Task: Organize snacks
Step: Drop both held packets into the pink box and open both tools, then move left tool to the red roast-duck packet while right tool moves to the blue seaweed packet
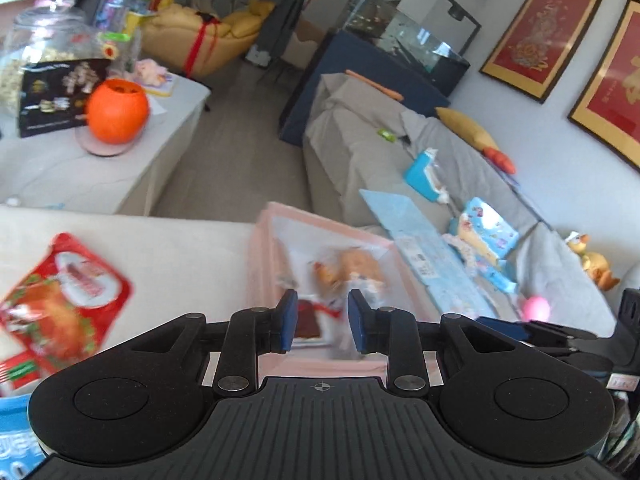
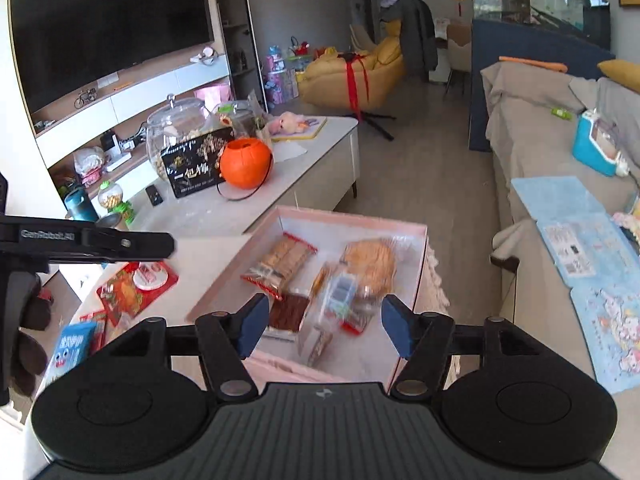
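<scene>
A pink box [image 2: 224,280] sits on the white table and holds several snack packs: a cracker pack [image 2: 280,262], a round biscuit pack [image 2: 370,264], a dark brown bar [image 2: 288,312] and a clear pack [image 2: 336,308]. My right gripper [image 2: 324,326] is open and empty above the box's near end. My left gripper [image 1: 322,324] is open and empty over the same box [image 1: 260,248]. A red snack bag [image 1: 60,300] lies on the table to the left; it also shows in the right wrist view [image 2: 128,288]. A blue pack [image 2: 70,346] lies near it.
A second table [image 2: 312,160] behind carries an orange pumpkin bucket [image 2: 245,162], a black box [image 2: 196,162] and a glass jar [image 2: 176,128]. A grey sofa [image 2: 532,140] with blue items runs along the right. My left gripper's body [image 2: 84,240] shows at the left.
</scene>
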`<state>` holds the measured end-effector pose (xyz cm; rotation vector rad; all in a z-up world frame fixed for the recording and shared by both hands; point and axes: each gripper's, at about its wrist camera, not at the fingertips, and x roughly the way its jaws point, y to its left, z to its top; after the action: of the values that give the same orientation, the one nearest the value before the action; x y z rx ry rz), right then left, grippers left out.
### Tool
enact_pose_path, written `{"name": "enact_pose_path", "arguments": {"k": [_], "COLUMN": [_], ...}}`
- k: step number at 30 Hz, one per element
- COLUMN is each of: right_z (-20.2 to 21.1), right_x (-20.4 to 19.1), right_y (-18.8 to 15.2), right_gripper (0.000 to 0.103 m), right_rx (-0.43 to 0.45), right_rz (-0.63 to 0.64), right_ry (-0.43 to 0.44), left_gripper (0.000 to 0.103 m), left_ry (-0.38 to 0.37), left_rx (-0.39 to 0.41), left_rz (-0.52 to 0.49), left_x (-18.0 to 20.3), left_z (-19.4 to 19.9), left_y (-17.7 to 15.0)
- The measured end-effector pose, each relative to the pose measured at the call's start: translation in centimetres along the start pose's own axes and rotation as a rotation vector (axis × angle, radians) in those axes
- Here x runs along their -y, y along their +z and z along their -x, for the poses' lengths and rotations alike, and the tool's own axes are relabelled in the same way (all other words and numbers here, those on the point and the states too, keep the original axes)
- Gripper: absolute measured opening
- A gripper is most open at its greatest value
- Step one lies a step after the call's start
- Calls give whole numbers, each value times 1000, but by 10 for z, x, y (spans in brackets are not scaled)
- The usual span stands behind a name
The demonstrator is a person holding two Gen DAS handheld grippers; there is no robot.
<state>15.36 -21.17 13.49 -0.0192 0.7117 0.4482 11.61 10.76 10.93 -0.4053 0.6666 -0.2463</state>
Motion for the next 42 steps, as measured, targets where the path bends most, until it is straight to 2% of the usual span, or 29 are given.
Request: {"name": "enact_pose_path", "arguments": {"k": [3,5,9,11,13,17,21,23,27,31,34,38,42], "right_z": [-9,-13,-30,-41,-51,-74,-89,-83,-66,-55,-50,-51,-52], "right_x": [-11,-31,-83,-115,-147,-197,-219,-217,-200,-173,-155,-135,-115], "right_y": [-25,-37,-48,-51,-57,-67,-72,-74,-77,-80,-86,-101,-117], "right_gripper": [63,63,66,68,71,71,71,71,71,71,71,73,74], "right_rx": [-33,-43,-75,-99,-120,-165,-216,-188,-138,-122,-120,-141,-164], "right_rz": [46,90,152,176,201,209,175,202,262,247,236,226,180], "right_ry": [-17,3,113,179,226,299,335,318,234,178,135,77,51], "left_gripper": [31,31,31,31,31,31,31,32,32,34,35,35,35], "left_ry": [199,313,458,494,495,449,360,328,226,139,95,132,204], "left_rx": [41,55,76,78,73,43,25,16,-19,-80,-108,-96,-21], "left_rz": [-42,-10,116,165,202,261,229,206,235,188,153,132,184], "left_x": [-33,-56,-98,-113,-122,-131,-110,-98,-79,-55,-44,-46,-64], "left_z": [36,58,95,106,112,109,100,91,66,42,39,50,70], "left_y": [-27,-43,-69,-83,-94,-113,-124,-126,-128,-132,-134,-134,-125]}}
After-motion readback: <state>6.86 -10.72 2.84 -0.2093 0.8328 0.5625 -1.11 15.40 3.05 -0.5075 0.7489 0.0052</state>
